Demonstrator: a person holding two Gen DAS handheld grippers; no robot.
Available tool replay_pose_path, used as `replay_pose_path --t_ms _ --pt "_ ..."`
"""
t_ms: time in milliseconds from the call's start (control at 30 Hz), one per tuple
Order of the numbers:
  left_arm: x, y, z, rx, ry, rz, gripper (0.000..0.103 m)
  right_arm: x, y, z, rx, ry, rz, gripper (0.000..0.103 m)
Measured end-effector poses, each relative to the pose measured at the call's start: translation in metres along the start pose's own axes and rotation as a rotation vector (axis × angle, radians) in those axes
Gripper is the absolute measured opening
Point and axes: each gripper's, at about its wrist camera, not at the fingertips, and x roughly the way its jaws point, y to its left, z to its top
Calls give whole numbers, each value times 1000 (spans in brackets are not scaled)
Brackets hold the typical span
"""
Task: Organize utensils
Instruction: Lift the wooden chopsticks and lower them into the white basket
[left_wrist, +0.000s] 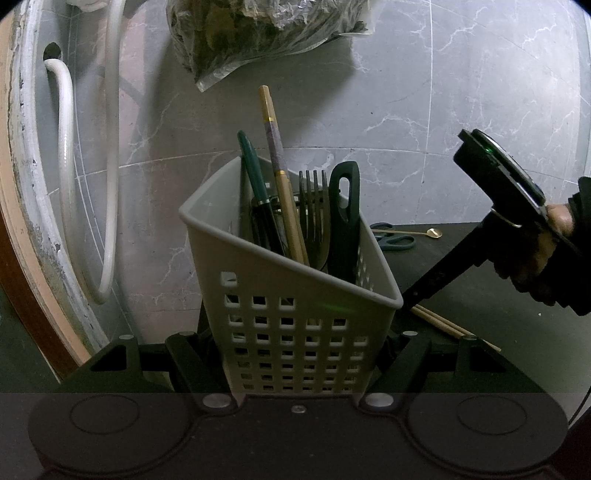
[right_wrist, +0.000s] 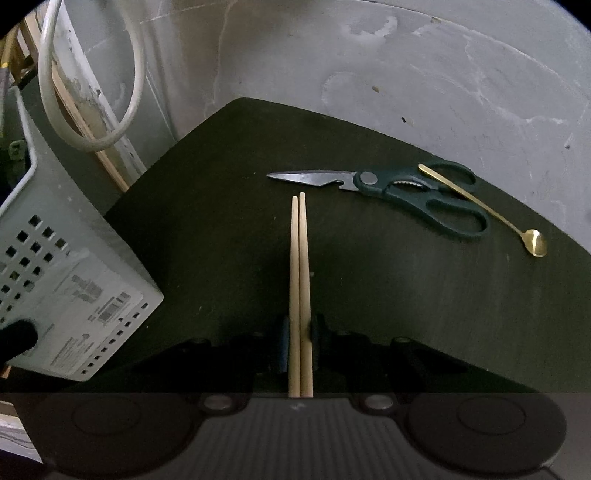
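Note:
My left gripper (left_wrist: 295, 354) is shut on a grey perforated utensil basket (left_wrist: 295, 321) and holds it tilted; it also shows in the right wrist view (right_wrist: 55, 266). The basket holds a fork (left_wrist: 314, 206), a black handle (left_wrist: 345, 221), a green-handled utensil (left_wrist: 255, 173) and patterned chopsticks (left_wrist: 277, 155). My right gripper (right_wrist: 300, 343) is shut on a pair of wooden chopsticks (right_wrist: 299, 277) just above the dark table (right_wrist: 221, 221). Green-handled scissors (right_wrist: 399, 188) and a gold spoon (right_wrist: 487, 210) lie further back on the table.
A white hose (left_wrist: 66, 147) loops along the wall at the left. A plastic bag of dark greens (left_wrist: 258, 33) hangs above the basket. The grey marble wall (left_wrist: 443, 92) stands behind the table. The right gripper's body (left_wrist: 498, 206) is to the basket's right.

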Motion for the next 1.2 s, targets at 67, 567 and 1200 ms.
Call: replay_pose_path --t_ms 67,567,1200 --pt "0 0 0 0 0 0 76 -2 -1 -2 9 -6 5 14" --pt "0 0 0 0 -1 0 76 -29 -14 -24 88 -148 94 14" --pt "1 0 0 9 2 -7 76 -93 -28 -60 181 -552 186 14"
